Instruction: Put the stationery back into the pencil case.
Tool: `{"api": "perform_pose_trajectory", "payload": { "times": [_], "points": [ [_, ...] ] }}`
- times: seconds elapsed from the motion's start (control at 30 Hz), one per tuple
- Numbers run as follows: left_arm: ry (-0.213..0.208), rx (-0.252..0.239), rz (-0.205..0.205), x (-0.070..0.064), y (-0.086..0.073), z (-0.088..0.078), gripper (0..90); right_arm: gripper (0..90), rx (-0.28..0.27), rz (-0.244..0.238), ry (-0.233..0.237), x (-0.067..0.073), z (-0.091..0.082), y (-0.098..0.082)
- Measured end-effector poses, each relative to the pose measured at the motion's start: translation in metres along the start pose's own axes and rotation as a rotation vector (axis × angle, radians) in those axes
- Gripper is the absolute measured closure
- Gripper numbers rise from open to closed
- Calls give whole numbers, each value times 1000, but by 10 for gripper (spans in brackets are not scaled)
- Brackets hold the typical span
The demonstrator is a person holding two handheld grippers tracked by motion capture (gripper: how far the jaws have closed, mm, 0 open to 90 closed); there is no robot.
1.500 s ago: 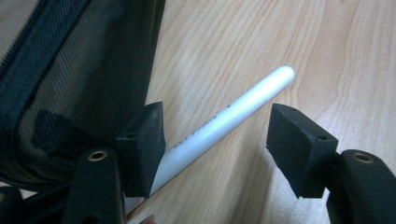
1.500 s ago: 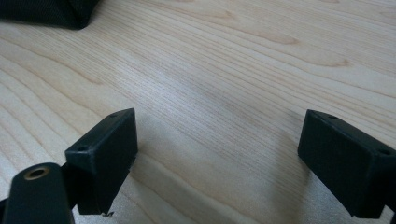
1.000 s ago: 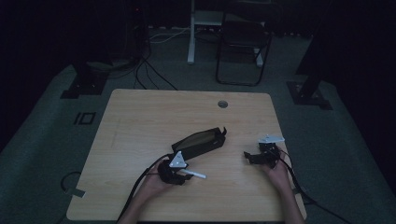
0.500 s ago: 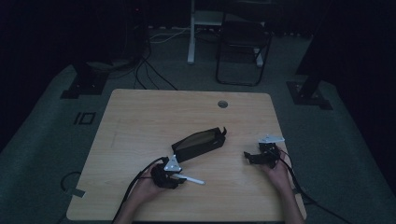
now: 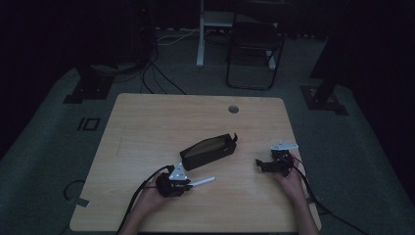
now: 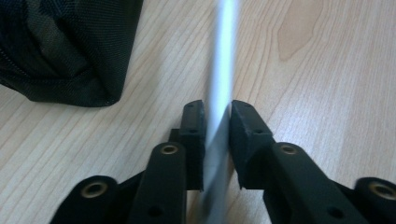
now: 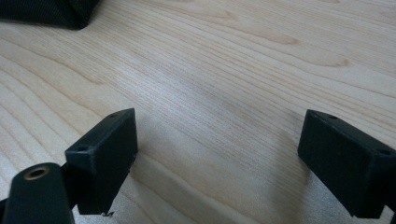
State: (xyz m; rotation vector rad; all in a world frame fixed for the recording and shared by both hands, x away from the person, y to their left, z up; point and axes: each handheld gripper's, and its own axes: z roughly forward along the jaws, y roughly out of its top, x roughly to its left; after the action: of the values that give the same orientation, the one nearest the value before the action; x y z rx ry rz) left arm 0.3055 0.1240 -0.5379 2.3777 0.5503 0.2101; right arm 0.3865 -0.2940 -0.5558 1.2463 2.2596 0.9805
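Observation:
A thin white pen-like stick [image 5: 202,182] lies low over the wooden table [image 5: 147,122], pointing right. My left gripper [image 5: 188,183] is shut on its near end; the jaws have just been closing, and in the left gripper view both pads press the blurred stick [image 6: 220,88] between them at the left gripper's [image 6: 217,114] tips. A black fabric pouch [image 5: 208,151] lies slantwise just beyond it, also seen as the pouch [image 6: 65,46] at upper left. My right gripper [image 5: 260,165] rests at the table's right side, open; the right gripper [image 7: 219,154] has only bare wood between its jaws.
A round cable hole [image 5: 233,108] sits near the table's far edge. Beyond the table stand a dark chair [image 5: 254,54] and a white post [image 5: 200,34] on a dim floor. A corner of the pouch [image 7: 46,9] lies far from the right jaws.
The left gripper drew back slightly toward the table's left front and its jaws closed on the white stick. The right gripper and the pouch kept still.

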Motion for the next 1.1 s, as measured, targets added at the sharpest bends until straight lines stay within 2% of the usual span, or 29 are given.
{"api": "perform_pose_trajectory", "payload": {
  "times": [0.4,1.1],
  "points": [
    [0,-23,-35,0,1,3,783,120,0,0,0,0,0,0],
    [12,-35,-24,-5,3,6,785,120,1,0,0,0,0,0]
  ]
}}
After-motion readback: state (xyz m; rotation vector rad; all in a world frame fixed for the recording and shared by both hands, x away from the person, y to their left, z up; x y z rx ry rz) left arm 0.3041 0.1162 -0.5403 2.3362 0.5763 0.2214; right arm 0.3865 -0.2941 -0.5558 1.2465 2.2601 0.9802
